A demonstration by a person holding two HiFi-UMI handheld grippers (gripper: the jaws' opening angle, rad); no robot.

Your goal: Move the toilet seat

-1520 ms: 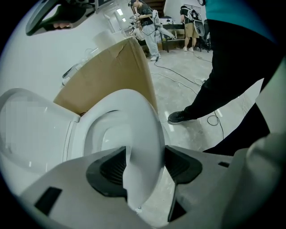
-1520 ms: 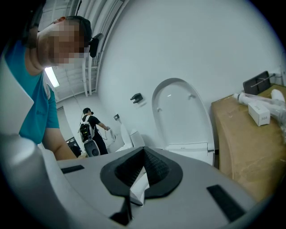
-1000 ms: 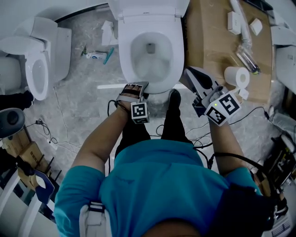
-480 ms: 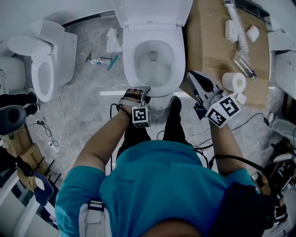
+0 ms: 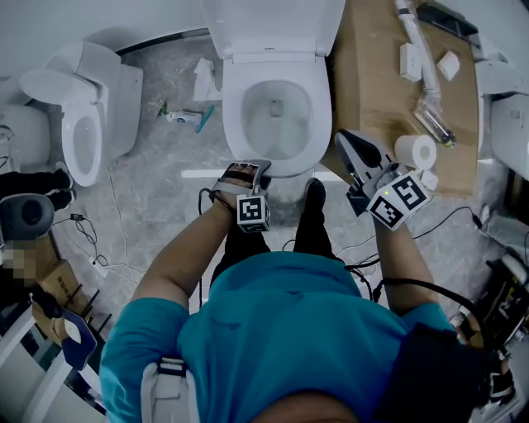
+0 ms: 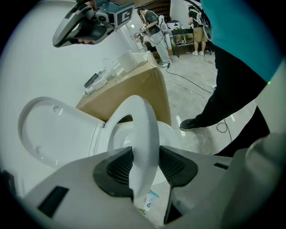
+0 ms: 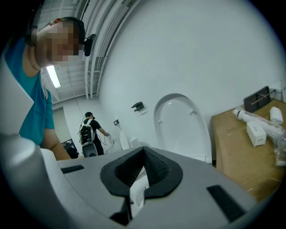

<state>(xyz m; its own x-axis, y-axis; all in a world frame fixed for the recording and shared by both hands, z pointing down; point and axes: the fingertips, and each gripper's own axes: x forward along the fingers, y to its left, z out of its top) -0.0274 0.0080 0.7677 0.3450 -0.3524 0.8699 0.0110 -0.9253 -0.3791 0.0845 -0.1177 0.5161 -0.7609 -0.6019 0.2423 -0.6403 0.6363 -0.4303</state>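
The white toilet seat [image 5: 238, 124] lies down on the bowl and the lid [image 5: 273, 25] stands raised behind it. My left gripper [image 5: 250, 170] is at the seat's front rim. In the left gripper view the seat ring [image 6: 145, 120] runs edge-on between the two black pads [image 6: 114, 167], which touch it on both sides as the jaws are closing. My right gripper [image 5: 347, 142] hangs to the right of the bowl, apart from it. Its pads [image 7: 154, 167] meet at the tips with nothing between them, and the raised lid [image 7: 183, 125] shows beyond.
A brown cardboard box [image 5: 380, 74] stands right of the toilet with a paper roll [image 5: 413, 151], small boxes and a tube on it. A second toilet [image 5: 78, 132] is at the left. A tube [image 5: 183, 117] and cables [image 5: 91, 240] lie on the floor. The person's shoe [image 5: 312, 194] is beside the bowl.
The head view has shifted a little, so the toilet sits slightly to the right. Both grippers keep their places by the bowl's front.
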